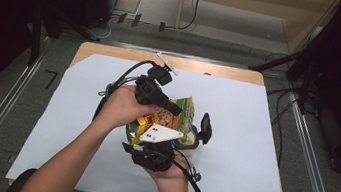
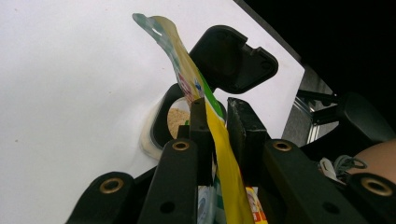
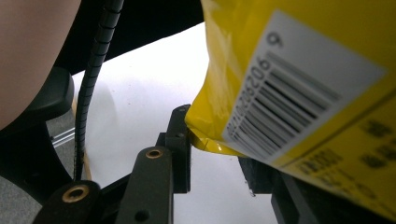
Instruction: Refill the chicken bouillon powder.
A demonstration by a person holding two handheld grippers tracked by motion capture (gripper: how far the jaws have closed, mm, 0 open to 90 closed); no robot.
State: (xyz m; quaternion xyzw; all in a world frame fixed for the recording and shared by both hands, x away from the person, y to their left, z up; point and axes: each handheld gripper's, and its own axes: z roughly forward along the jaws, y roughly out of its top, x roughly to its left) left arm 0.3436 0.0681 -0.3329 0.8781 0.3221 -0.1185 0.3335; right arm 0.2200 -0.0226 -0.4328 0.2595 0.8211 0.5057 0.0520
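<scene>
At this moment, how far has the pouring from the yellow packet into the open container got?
Done: the container stands open, its black lid flipped back, with beige grains inside. In hand: the left gripper pinches the yellow packet above it, and the right gripper grips the packet's barcode end. Left: emptying the rest, then closing the lid; how much remains I can't tell.

Black jaws of the left gripper (image 2: pixel 215 122) pinched on a yellow packet (image 2: pixel 219 154), its top edge rising up and left. Beyond, a white tub (image 2: pixel 156 135) of beige powder with black flip lid (image 2: pixel 233 60) open, standing on the white counter (image 2: pixel 70 93).
</scene>
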